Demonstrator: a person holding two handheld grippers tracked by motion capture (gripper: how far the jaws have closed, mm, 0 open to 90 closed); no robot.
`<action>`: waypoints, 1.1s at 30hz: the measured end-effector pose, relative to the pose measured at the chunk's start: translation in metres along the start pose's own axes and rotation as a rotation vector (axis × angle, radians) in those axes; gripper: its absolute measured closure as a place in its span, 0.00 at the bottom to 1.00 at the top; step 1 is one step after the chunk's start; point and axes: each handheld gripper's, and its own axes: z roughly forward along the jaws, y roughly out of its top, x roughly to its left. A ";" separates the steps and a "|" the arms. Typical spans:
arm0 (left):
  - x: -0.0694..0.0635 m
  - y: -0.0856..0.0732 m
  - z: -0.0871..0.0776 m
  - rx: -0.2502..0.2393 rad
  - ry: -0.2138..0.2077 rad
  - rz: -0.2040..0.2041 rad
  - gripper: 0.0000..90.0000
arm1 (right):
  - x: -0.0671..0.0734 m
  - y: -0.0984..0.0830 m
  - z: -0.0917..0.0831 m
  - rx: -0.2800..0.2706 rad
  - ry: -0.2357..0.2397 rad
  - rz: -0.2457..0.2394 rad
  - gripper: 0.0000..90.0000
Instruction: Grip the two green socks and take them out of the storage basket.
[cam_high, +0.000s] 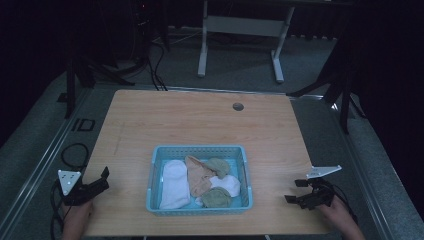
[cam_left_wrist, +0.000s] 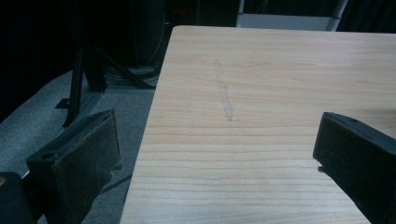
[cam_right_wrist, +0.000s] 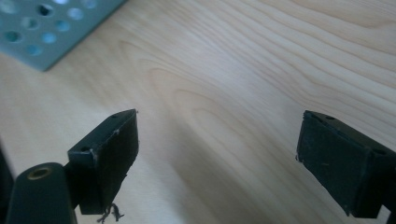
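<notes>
Grippers at rest on both flanks, nothing held. Left gripper (cam_high: 100, 181) sits at the counter's (cam_high: 200, 120) near-left edge, jaws spread wide and empty; its own view shows one jaw hanging past the edge over the floor. Risk: a forward reach from here could clip the edge or drag the trailing cable (cam_high: 70, 155) across it.

Centre: blue perforated basket (cam_high: 156, 172) near the front edge, holding loosely piled socks: a white sock (cam_high: 174, 182), a peach sock (cam_high: 197, 175), olive-green socks (cam_high: 216, 198) and a second white one. They overlap, so a single pinch may lift two together or snag fabric in the basket wall. The light basket could slide or tip.

Right gripper (cam_high: 299, 191) lies near the front-right of the counter, jaws wide apart, empty, well apart from the basket. A frayed thread hangs from one jaw pad (cam_right_wrist: 112, 154); it may catch on fabric.
</notes>
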 end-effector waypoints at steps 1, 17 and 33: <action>0.000 0.000 0.000 0.000 -0.001 0.001 0.00 | 0.001 0.001 0.000 0.006 0.005 -0.008 0.14; 0.000 0.000 -0.001 0.001 -0.006 0.002 0.00 | 0.033 0.029 0.008 0.134 0.068 -0.210 0.15; 0.000 0.000 0.000 0.005 -0.009 0.004 0.00 | 0.057 0.064 0.009 0.189 0.055 -0.268 0.14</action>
